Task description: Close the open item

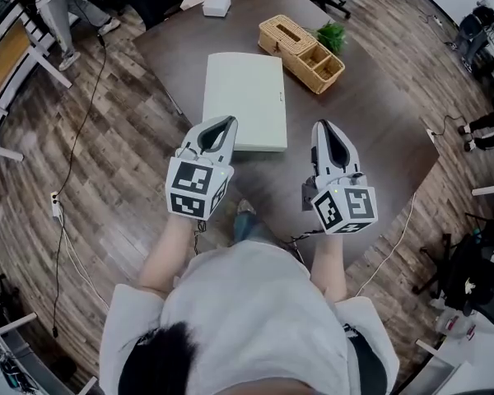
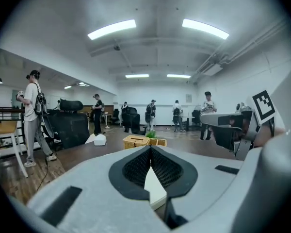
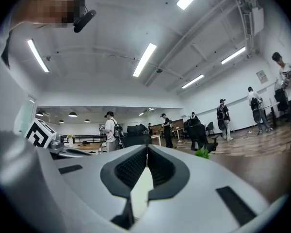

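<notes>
A flat pale white case (image 1: pixel 245 99) lies on the dark brown table (image 1: pixel 379 138) with its lid down flat. My left gripper (image 1: pixel 227 121) hovers at the case's near left corner, its jaws shut with nothing between them. My right gripper (image 1: pixel 323 125) hangs just right of the case's near edge, also shut and holding nothing. In the left gripper view the jaws (image 2: pixel 149 147) meet at the tip, and the white case (image 2: pixel 154 188) shows through the gap beneath. The right gripper view shows its jaws (image 3: pixel 146 148) together, with the case (image 3: pixel 141 188) below them.
A wicker basket (image 1: pixel 300 52) with compartments stands behind the case, a small green plant (image 1: pixel 331 34) beside it. A small white object (image 1: pixel 216 4) sits at the table's far edge. Cables run over the wood floor (image 1: pixel 82 163). Several people stand in the room (image 2: pixel 31 115).
</notes>
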A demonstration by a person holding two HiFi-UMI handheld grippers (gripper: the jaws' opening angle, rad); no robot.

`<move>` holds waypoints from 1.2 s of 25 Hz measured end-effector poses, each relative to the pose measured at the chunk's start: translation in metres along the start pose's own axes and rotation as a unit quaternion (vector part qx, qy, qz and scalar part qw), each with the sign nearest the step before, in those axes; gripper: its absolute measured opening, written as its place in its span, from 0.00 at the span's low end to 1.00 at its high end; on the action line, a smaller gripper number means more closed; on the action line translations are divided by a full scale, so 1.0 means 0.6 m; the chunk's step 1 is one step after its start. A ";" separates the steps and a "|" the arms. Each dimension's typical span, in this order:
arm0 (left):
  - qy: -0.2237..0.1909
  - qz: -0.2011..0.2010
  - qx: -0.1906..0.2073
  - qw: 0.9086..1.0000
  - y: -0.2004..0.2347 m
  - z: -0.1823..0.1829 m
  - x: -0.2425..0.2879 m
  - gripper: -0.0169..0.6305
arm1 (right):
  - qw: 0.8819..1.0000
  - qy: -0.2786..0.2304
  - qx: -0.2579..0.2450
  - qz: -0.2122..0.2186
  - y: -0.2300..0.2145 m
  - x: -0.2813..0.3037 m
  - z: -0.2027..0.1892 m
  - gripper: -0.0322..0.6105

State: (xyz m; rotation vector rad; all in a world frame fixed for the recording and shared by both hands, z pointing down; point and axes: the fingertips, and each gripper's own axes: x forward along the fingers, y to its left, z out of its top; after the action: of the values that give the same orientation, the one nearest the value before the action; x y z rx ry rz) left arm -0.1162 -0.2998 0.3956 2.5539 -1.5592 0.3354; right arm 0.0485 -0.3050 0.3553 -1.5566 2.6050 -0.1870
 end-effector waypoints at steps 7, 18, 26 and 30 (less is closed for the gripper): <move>-0.047 0.056 -0.016 0.997 0.022 0.024 -0.085 0.04 | 1.000 -0.005 -0.020 0.014 0.035 -0.034 0.015 0.07; -0.109 0.105 -0.010 0.988 0.018 0.075 -0.188 0.04 | 0.999 -0.025 -0.042 0.024 0.074 -0.095 0.054 0.07; -0.147 0.126 0.012 0.981 0.002 0.100 -0.247 0.04 | 0.997 -0.039 -0.060 0.026 0.097 -0.134 0.076 0.07; -0.160 0.134 0.017 0.978 -0.004 0.106 -0.271 0.04 | 0.997 -0.046 -0.061 0.029 0.110 -0.148 0.082 0.07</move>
State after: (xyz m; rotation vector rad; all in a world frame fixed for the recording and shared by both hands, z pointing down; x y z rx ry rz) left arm -0.1782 -0.1734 0.2928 2.5184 -2.0333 -0.0291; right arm 0.0408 -0.1983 0.2985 -1.4855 2.6304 0.0496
